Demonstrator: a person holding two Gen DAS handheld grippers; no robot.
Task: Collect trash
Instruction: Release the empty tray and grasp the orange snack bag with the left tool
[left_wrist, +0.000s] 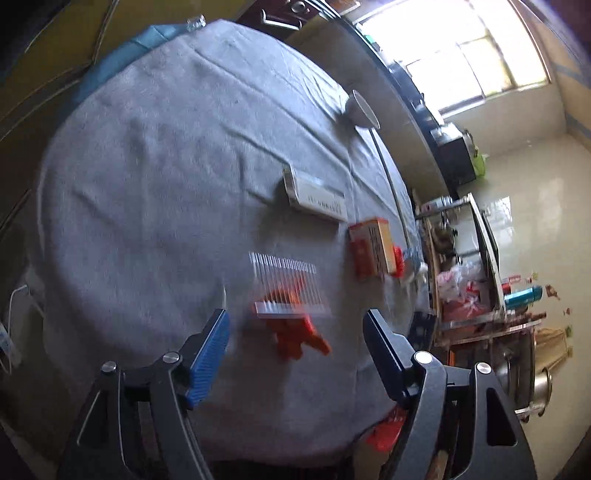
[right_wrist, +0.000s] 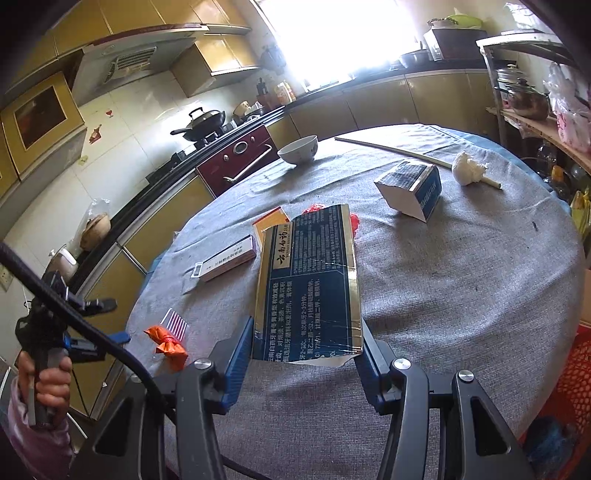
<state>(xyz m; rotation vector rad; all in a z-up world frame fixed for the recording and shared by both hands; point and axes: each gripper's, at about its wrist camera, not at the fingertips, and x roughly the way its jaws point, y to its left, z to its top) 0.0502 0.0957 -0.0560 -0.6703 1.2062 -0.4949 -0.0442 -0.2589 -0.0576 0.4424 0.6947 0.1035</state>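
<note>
My right gripper (right_wrist: 306, 343) is shut on a flattened dark blue toothpaste box (right_wrist: 308, 284), held above the round grey-clothed table (right_wrist: 461, 280). My left gripper (left_wrist: 295, 325) is open just above the table, and a crumpled orange wrapper (left_wrist: 295, 334) with a clear plastic packet (left_wrist: 286, 284) lies between and just past its fingers. The wrapper also shows in the right wrist view (right_wrist: 166, 343). More trash lies on the table: a white and pink box (right_wrist: 225, 262), an orange box (left_wrist: 371, 245), a torn blue-and-white box (right_wrist: 410, 190) and a crumpled white paper wad (right_wrist: 469, 168).
A white bowl (right_wrist: 299, 149) stands at the table's far edge, with a long white rod (right_wrist: 391, 149) beside it. Kitchen counters with a stove and wok (right_wrist: 201, 122) lie behind. A cluttered shelf (left_wrist: 476, 280) stands beside the table. A red mesh basket (right_wrist: 576, 380) is at the right.
</note>
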